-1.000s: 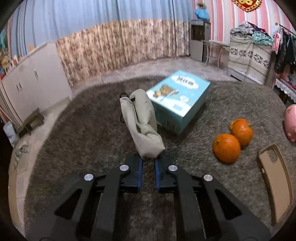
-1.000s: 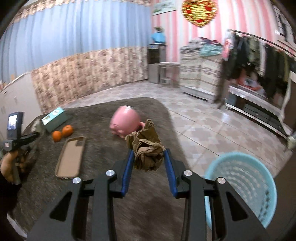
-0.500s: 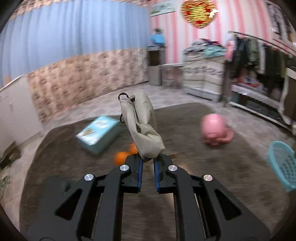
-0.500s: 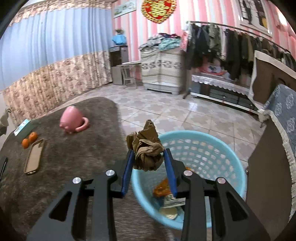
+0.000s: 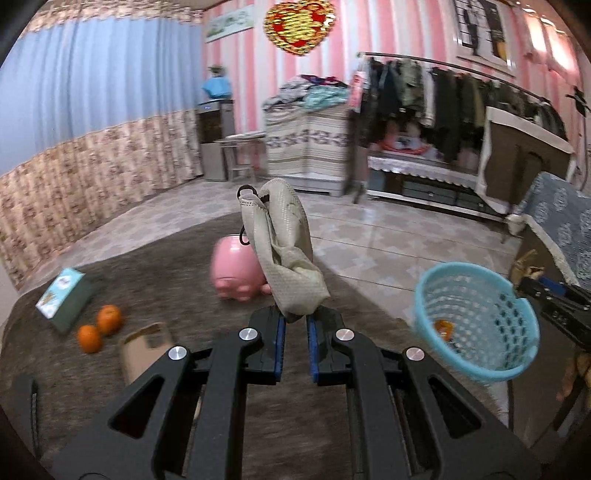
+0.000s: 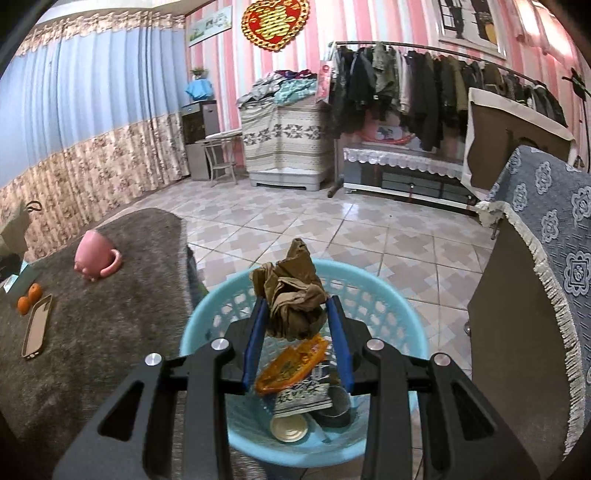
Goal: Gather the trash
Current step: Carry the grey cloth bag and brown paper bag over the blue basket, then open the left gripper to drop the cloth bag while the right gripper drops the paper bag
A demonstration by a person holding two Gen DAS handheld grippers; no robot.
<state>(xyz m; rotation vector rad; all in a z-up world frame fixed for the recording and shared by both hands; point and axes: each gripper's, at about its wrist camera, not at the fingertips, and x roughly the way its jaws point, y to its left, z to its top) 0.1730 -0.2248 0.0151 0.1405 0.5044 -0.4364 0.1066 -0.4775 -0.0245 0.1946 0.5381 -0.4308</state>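
Now the right gripper [image 6: 297, 314], clenched on the crumpled brown paper wad [image 6: 291, 291], should let go right over the round blue plastic basket [image 6: 402, 295], while the left gripper [image 5: 294, 325] keeps its pinch on the grey cloth face mask [image 5: 280, 251].

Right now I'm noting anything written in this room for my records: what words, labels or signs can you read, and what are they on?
"囍": gold character on the red heart wall hanging.
Teal box on the rug: printed lid, too blurred to read.
Patterned packet in the blue basket: print too small to read.
Framed picture high on the wall: no legible text.
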